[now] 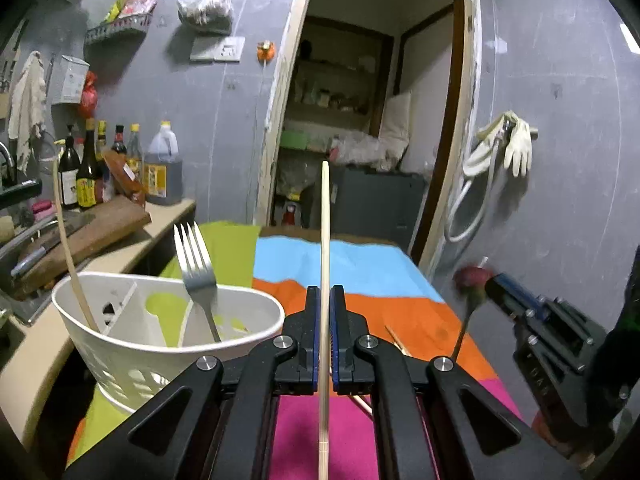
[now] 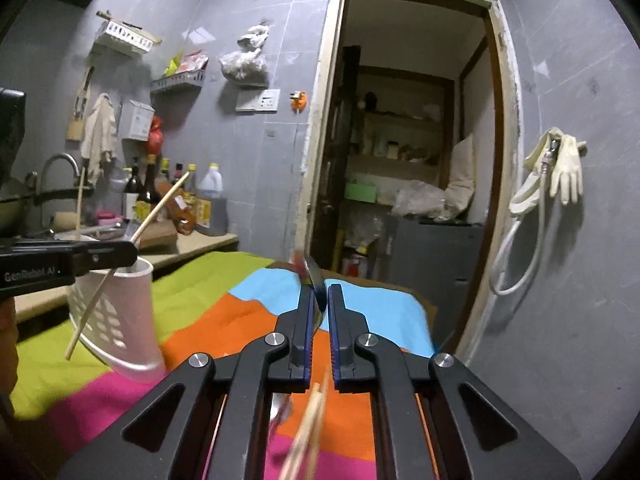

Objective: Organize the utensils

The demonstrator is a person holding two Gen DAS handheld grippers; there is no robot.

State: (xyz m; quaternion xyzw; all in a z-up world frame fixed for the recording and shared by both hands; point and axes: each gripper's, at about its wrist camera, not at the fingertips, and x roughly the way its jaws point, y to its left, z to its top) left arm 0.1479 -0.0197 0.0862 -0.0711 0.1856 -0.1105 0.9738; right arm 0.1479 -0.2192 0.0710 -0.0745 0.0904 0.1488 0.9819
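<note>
Left gripper (image 1: 325, 292) is clamped on a chopstick (image 1: 325, 240), just right of the white caddy (image 1: 120, 344). Right gripper (image 2: 320, 292) pinches a spoon (image 2: 314, 280). Chopstick could slip & miss the caddy, or bump its fork (image 1: 196, 264).

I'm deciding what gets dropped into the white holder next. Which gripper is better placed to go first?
Probably left: the left gripper grips a chopstick right beside the holder; the right gripper, with its spoon, is farther.

Table under striped cloth (image 1: 360, 264), white caddy (image 1: 248, 332), loose chopsticks (image 1: 396, 340)
</note>
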